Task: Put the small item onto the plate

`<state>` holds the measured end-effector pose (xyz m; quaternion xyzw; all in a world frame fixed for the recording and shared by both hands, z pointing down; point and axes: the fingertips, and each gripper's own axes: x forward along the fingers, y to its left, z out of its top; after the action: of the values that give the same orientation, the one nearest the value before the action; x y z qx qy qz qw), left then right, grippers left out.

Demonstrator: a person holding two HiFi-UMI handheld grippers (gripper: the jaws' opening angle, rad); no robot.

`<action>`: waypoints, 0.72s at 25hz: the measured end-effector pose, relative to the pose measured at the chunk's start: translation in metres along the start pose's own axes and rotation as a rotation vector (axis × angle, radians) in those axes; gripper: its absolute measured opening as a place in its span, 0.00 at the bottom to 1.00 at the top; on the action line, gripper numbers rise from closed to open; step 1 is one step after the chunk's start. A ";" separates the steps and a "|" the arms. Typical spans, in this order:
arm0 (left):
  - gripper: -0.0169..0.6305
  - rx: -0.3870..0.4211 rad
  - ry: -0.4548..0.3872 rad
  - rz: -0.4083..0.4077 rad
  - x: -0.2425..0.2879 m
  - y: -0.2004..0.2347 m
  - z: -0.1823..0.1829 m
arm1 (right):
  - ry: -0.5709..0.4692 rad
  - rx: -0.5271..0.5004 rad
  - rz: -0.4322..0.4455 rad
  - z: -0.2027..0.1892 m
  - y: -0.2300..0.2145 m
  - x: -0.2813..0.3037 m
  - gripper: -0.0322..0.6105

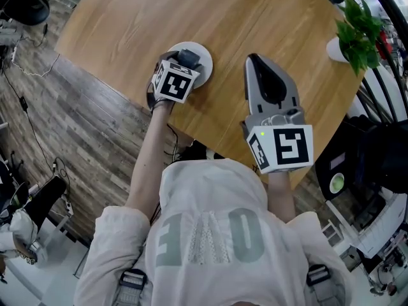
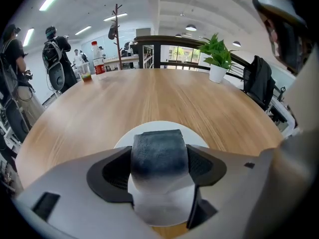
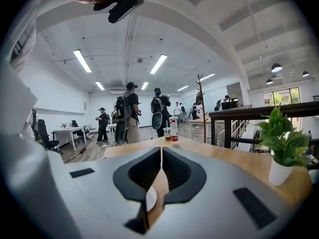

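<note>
**Desk:** What is the left gripper (image 2: 159, 169) doing at the lower centre of its own view?

**Photographer:** It is clamping a dark grey sponge-like block (image 2: 158, 153) by its two side faces and holding it over the white plate (image 2: 164, 126). In the head view, gripper and plate are sitting just left of centre on the round wooden table (image 1: 268, 18).

**Desk:** Is the block already resting on the plate?

**Photographer:** I cannot tell. Its lower part is fading into the white beneath it.

**Desk:** How is it likely to handle?

**Photographer:** I am judging it light and soft. The surface is looking fuzzy and the edges rounded, so it is probably giving a little under the pads. It is not looking fragile or slippery. The hold on the side faces is looking sound, and squeezing harder would only be crushing it. Being flat-sided, it is likely to settle on release rather than roll.

**Desk:** And the right gripper (image 1: 254, 59)?

**Photographer:** Its jaws are meeting with nothing between them. It is hanging over bare tabletop right of centre, well clear of the plate.
</note>
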<state>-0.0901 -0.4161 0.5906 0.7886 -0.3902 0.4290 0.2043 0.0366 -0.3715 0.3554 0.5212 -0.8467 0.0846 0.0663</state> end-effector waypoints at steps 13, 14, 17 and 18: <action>0.53 -0.046 -0.049 -0.026 0.006 -0.001 -0.002 | 0.005 0.001 0.010 -0.002 -0.001 -0.003 0.09; 0.53 -0.046 -0.052 -0.026 0.006 -0.001 -0.002 | 0.005 0.001 0.010 -0.002 -0.001 -0.003 0.09; 0.53 -0.040 -0.062 -0.021 0.006 0.000 -0.001 | 0.004 0.000 0.009 -0.002 -0.001 -0.004 0.09; 0.53 -0.039 -0.064 -0.019 0.005 0.000 -0.001 | 0.004 0.000 0.009 -0.002 -0.001 -0.004 0.09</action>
<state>-0.0889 -0.4178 0.5951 0.8014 -0.3973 0.3942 0.2110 0.0391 -0.3681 0.3563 0.5172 -0.8489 0.0859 0.0678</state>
